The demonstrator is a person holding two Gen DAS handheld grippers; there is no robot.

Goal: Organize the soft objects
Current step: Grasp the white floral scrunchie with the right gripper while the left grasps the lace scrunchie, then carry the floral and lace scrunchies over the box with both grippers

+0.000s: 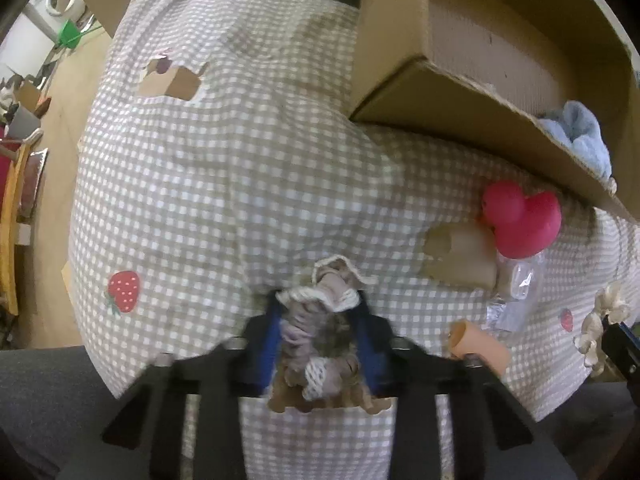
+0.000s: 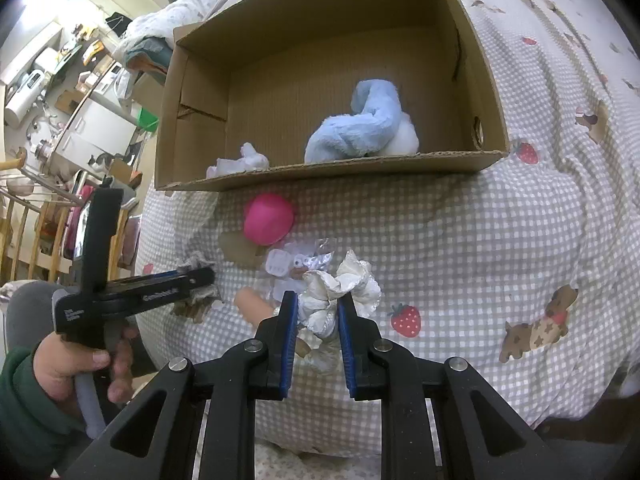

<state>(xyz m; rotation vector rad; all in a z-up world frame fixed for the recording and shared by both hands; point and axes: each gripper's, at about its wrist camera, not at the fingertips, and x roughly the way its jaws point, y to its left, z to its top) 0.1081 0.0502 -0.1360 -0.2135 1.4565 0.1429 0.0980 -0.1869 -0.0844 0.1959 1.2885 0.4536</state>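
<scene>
My left gripper (image 1: 320, 304) is shut on a brown and cream frilly scrunchie (image 1: 324, 320) just above the checked bedcover (image 1: 200, 184). It also shows from the side in the right wrist view (image 2: 200, 280). My right gripper (image 2: 318, 300) is shut on a white satin scrunchie (image 2: 344, 284), also seen at the right edge of the left wrist view (image 1: 604, 316). An open cardboard box (image 2: 192, 128) lies behind, holding a light blue plush (image 2: 360, 124) and a small white soft piece (image 2: 244, 160). A pink rubber duck (image 2: 268, 218) sits in front of the box.
Crumpled clear plastic wrap (image 2: 300, 260) and a peach tube (image 2: 252, 304) lie between the duck and my right gripper. The bed's left edge drops to a wooden floor (image 1: 68, 92) with chairs and clutter. A grey pillow and rolled duvet (image 2: 180, 4) lie beyond the box.
</scene>
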